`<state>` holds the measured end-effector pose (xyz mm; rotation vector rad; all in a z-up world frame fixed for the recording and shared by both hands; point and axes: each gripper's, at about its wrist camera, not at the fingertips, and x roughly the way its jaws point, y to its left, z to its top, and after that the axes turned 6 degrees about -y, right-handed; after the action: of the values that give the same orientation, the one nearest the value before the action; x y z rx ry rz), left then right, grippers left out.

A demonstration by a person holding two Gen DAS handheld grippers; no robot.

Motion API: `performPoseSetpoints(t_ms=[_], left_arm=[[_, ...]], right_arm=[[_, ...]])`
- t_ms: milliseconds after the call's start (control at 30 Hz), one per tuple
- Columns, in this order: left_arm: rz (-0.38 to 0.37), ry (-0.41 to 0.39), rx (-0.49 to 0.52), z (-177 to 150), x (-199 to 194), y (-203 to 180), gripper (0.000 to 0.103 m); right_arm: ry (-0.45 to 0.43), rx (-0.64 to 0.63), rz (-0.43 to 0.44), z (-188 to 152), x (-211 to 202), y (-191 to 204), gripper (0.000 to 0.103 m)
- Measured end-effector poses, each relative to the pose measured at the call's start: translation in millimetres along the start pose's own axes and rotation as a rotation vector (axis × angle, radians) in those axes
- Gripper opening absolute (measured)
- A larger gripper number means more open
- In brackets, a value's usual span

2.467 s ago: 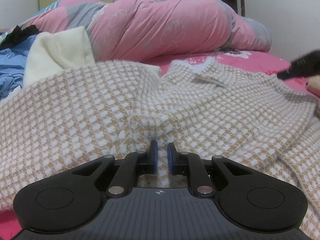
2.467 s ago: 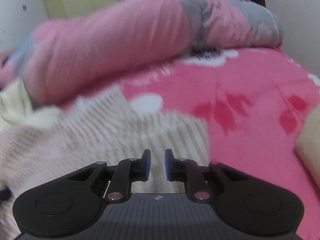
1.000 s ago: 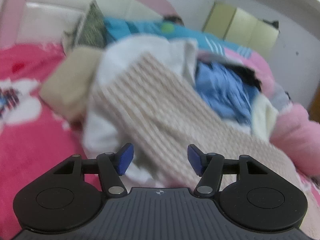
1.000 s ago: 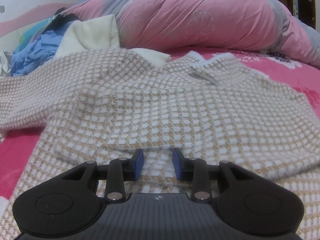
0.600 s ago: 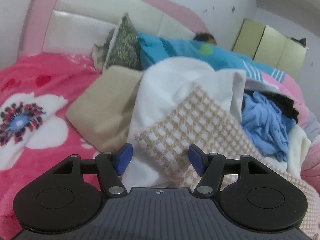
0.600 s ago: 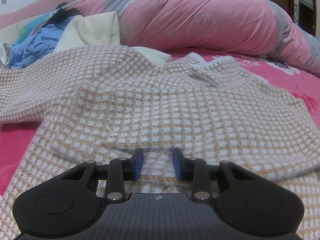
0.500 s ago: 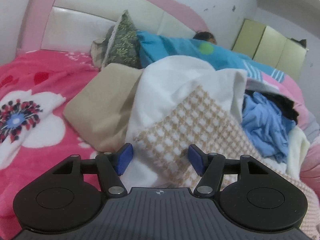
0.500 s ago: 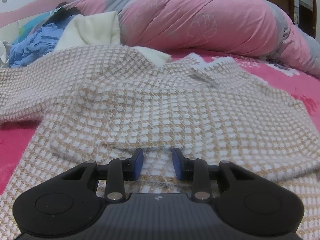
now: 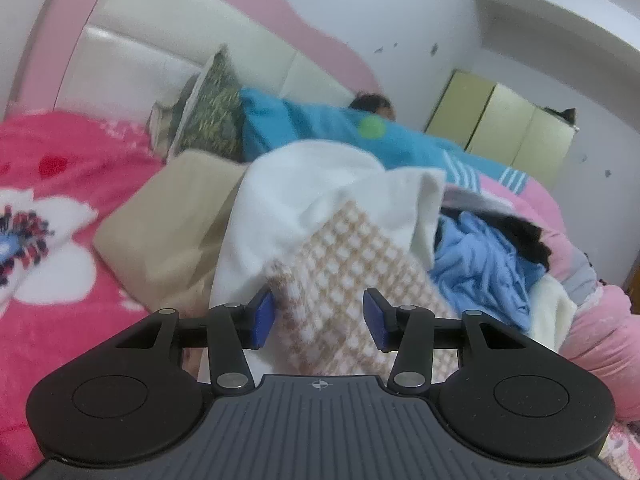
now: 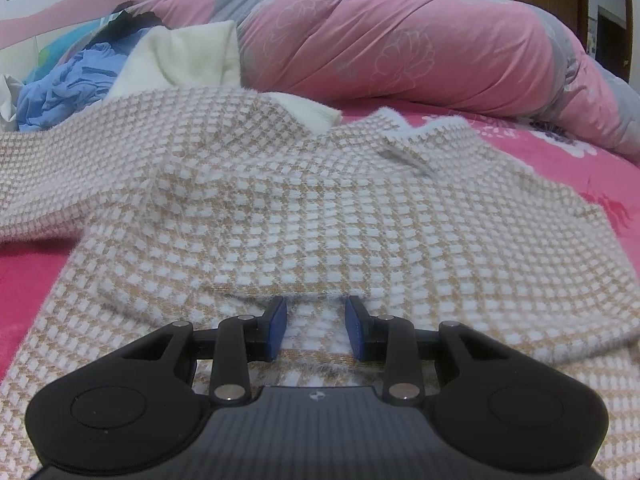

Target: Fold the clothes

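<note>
A beige-and-white checked sweater [image 10: 320, 208] lies spread on the pink flowered bed cover [image 10: 592, 168]. Its folded edge runs just ahead of my right gripper [image 10: 316, 328]. That gripper hovers low over the sweater, jaws apart, with fuzzy knit lying flat under the gap and nothing pinched. In the left wrist view one sleeve [image 9: 340, 272] of the sweater runs out over a white garment [image 9: 304, 192]. My left gripper [image 9: 319, 320] straddles the sleeve end and its jaws are closing. The left pad [image 9: 262, 318] is at the sleeve's edge, the right pad still clear of it.
A laundry pile holds a blue garment [image 9: 480, 268], a cream one [image 10: 188, 56] and a beige piece [image 9: 168, 232]. A person lies under a turquoise blanket [image 9: 312, 128] by the headboard [image 9: 140, 60]. A rolled pink duvet [image 10: 400, 48] borders the far side.
My left gripper swung from the sweater's body to the sleeve end by the pile, opened wide, and its jaws have now narrowed. The right gripper opened a little earlier and has since kept still.
</note>
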<state>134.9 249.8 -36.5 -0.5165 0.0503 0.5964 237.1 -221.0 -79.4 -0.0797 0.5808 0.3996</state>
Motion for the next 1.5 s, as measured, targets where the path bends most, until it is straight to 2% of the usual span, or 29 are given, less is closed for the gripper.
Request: performPoseSetpoints(t_ms=[67,133,267,400,600,800,933,1100,1133,1200,1233,1300,1400,1500], left_arm=[[0.014,0.030,0.000,0.8,3.1,-0.4,0.015],[0.021,0.020,0.023,4.5,-0.8,-4.1,0.011],[-0.008,-0.037,0.050,13.9,-18.2,-23.2,0.010],[-0.102,-0.098,0.101,21.8,-42.7,-62.9,0.009],[-0.326,-0.141,0.153,27.8,-86.7,-137.0,0.009],[-0.562,-0.120,0.231,14.2,-119.3,-235.0,0.009],[-0.686,-0.074,0.273,-13.2,-133.9,-307.7,0.009],[-0.847,0.017,0.317,-70.2,-152.8,-388.3,0.009],[-0.873,0.059,0.337,-82.4,-154.6,-401.4,0.011],[-0.895,0.204,0.355,-110.5,-152.6,-423.2,0.020],[-0.906,0.284,0.371,-125.5,-148.6,-430.8,0.032],[-0.924,0.411,0.384,-151.6,-140.9,-438.1,0.036],[-0.927,0.435,0.382,-156.1,-132.0,-421.2,0.040],[-0.907,0.406,0.367,-132.7,-123.0,-392.8,0.049]], right_arm=[[-0.001,0.004,0.002,-0.1,0.1,-0.4,0.034],[-0.003,0.010,0.007,-0.3,0.0,-1.5,0.034],[-0.011,0.037,0.021,-1.1,-0.7,-5.5,0.034],[-0.019,0.067,0.039,-2.1,-1.8,-11.0,0.034],[-0.021,0.190,0.104,-3.3,-1.4,-30.3,0.034],[-0.048,0.315,0.180,-9.5,-2.5,-49.8,0.034],[-0.069,0.449,0.263,-16.3,-0.5,-71.4,0.032],[-0.092,0.574,0.340,-24.1,0.7,-89.5,0.031],[-0.098,0.600,0.357,-25.8,0.8,-93.0,0.031],[-0.110,0.658,0.394,-29.9,1.8,-101.0,0.031],[-0.116,0.692,0.416,-32.4,2.9,-105.8,0.031],[-0.127,0.758,0.456,-37.0,4.9,-114.2,0.031],[-0.126,0.796,0.465,-39.3,7.1,-117.6,0.027],[-0.126,0.800,0.466,-38.3,7.4,-116.3,0.027]])
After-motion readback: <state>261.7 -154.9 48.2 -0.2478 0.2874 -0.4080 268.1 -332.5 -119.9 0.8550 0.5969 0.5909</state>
